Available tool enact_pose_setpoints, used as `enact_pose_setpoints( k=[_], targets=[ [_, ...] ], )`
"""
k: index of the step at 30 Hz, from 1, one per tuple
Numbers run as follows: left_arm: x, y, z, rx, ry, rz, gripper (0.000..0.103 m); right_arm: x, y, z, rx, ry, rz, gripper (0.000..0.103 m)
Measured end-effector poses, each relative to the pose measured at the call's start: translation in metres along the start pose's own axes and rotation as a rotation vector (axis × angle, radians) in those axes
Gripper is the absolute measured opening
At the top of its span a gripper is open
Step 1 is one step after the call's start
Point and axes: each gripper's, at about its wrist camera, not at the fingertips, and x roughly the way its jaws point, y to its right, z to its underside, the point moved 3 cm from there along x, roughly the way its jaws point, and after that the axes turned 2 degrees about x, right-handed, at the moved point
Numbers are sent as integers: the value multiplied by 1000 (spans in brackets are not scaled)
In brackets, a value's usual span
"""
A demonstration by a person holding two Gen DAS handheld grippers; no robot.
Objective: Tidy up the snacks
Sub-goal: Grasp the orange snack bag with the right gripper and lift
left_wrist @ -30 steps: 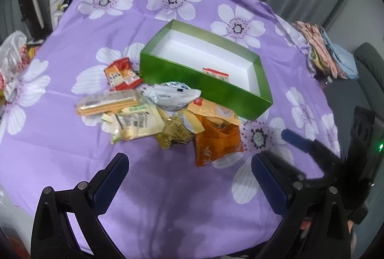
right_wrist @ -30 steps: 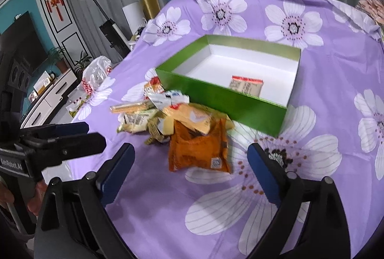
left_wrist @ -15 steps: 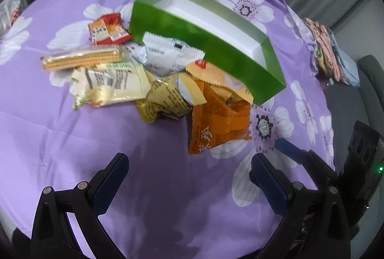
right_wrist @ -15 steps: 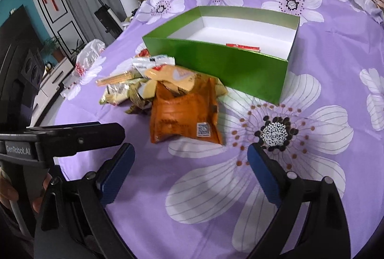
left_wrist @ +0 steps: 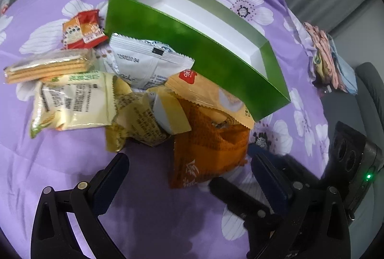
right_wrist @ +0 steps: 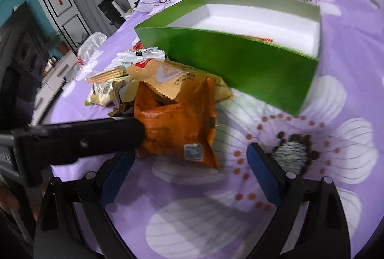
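A pile of snack packets lies on the purple flowered cloth in front of a green box [left_wrist: 192, 43] [right_wrist: 240, 62], which holds one packet [right_wrist: 261, 39]. Nearest is an orange packet [left_wrist: 208, 151] [right_wrist: 177, 124], partly under a tan packet [left_wrist: 211, 96]. My left gripper [left_wrist: 189, 177] stands open just short of the orange packet. My right gripper [right_wrist: 190, 170] is open with its jaws closing slightly; the orange packet's near corner lies between the fingertips, untouched by the pads. The left gripper's finger [right_wrist: 84, 139] reaches to the packet's left edge.
A white packet [left_wrist: 144, 62], a red one [left_wrist: 81, 28], a cracker pack [left_wrist: 45, 67], a cream packet [left_wrist: 72, 98] and an olive one [left_wrist: 136, 124] make up the pile. Folded cloths [left_wrist: 328, 60] sit at the table's right edge, and a plastic bag [right_wrist: 91, 48] at its left.
Both grippers have come down and closer to the pile, so the orange packet now sits right at their fingertips. The left gripper's finger has closed in on the packet's side.
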Motion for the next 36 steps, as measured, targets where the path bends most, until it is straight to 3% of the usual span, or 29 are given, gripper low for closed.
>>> enact_pose_setpoints(
  k=[3, 5, 6, 13, 14, 28, 29, 30, 36],
  targets=[
    [3, 2, -1, -1, 0, 8, 97, 2, -3, 0, -1, 10, -19, 82],
    [5, 2, -2, -1, -1, 10, 87, 2, -4, -1, 7, 8, -56, 73],
    [6, 3, -2, -3, -3, 15, 86, 2, -5, -1, 8, 2, -68, 67],
    [6, 9, -3, 1, 4, 39, 72, 0, -11, 0, 12, 12, -46, 61],
    [6, 11, -2, 5, 3, 48, 63, -1, -12, 1, 13, 12, -47, 60],
    [-27, 45, 27, 149, -1, 44, 62, -44, -35, 24, 18, 34, -6, 55],
    [-31, 48, 28, 163, 6, 42, 62, -48, -37, 24, 15, 44, -5, 54],
    [-33, 50, 29, 175, 12, 39, 62, -52, -38, 24, 12, 56, -6, 46],
    [-46, 55, 27, 190, 37, 54, 62, -64, -44, 20, -6, 89, 4, 45]
  ],
)
